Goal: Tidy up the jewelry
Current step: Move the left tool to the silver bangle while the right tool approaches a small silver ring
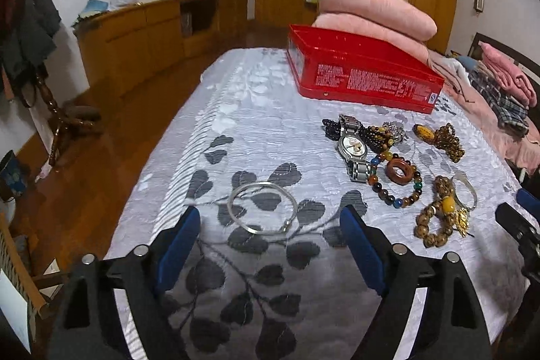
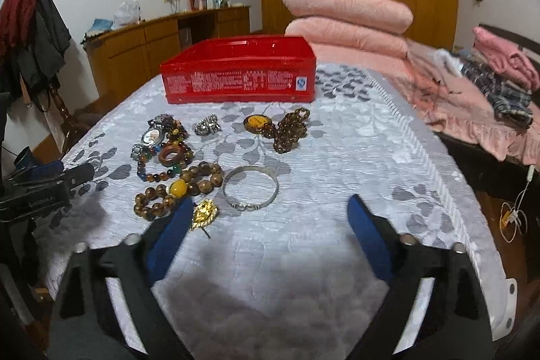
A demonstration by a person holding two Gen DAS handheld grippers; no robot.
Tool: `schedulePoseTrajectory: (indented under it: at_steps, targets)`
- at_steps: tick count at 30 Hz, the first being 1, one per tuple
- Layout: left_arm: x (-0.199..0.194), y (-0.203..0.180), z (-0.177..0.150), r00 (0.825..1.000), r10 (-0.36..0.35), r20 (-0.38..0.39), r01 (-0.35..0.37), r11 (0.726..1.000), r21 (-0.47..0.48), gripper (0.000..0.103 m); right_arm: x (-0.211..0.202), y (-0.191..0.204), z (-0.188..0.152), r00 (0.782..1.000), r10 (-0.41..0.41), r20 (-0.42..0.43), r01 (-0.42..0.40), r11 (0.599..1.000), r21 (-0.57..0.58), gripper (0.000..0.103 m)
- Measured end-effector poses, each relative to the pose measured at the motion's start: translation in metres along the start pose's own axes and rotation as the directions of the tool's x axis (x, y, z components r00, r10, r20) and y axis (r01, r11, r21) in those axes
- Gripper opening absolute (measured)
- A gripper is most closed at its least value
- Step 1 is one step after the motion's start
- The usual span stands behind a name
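Left gripper (image 1: 270,218) nearest, fingers spread, holding nothing; a thin silver bangle (image 1: 261,208) lies just ahead between the tips. Right gripper (image 2: 268,211) likewise released and empty, a second silver bangle (image 2: 250,188) in front of it. Bed (image 2: 354,157) carries everything: red box (image 2: 238,75) at the back, open and apparently empty. Jewelry loose before it: bead bracelets (image 2: 179,188), watch (image 1: 352,147), gold brooch (image 2: 202,213). Reads as the approach step; nothing sorted yet. Next: lower, close on a bangle, carry to box.

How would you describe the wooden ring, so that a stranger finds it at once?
Start at the red box on the bed. In front of it lies the jewelry; look beside the watch. The wooden ring is smooth, solid brown, lying on a multicoloured bead bracelet.
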State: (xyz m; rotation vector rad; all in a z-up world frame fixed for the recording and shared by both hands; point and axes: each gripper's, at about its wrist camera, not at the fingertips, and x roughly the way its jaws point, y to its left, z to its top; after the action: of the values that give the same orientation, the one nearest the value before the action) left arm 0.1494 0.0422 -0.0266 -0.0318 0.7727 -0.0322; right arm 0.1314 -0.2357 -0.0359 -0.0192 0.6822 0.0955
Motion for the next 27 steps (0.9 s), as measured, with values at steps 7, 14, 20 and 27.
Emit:
schedulePoseTrajectory:
  at_steps: [7,14,20,27]
  targets:
    - [0.016,0.001,0.008,0.998,-0.019,-0.067,0.019,1.000,-0.002,0.082,0.030,0.000,0.009,0.993,0.008,-0.119,-0.011,1.000,-0.020,0.078]
    - [0.021,0.001,0.010,0.995,-0.031,-0.093,0.032,1.000,0.002,0.082,0.047,0.004,0.015,0.982,-0.013,-0.188,0.005,0.999,-0.040,0.078]
    - [0.026,-0.004,0.012,0.994,-0.041,-0.102,0.043,0.999,0.021,0.082,0.059,0.005,0.018,0.973,-0.019,-0.229,0.008,0.999,-0.048,0.078]
    - [0.028,-0.006,0.013,0.995,-0.042,-0.096,0.045,0.998,0.034,0.059,0.064,0.006,0.021,0.972,-0.004,-0.236,-0.010,0.998,-0.056,0.072]
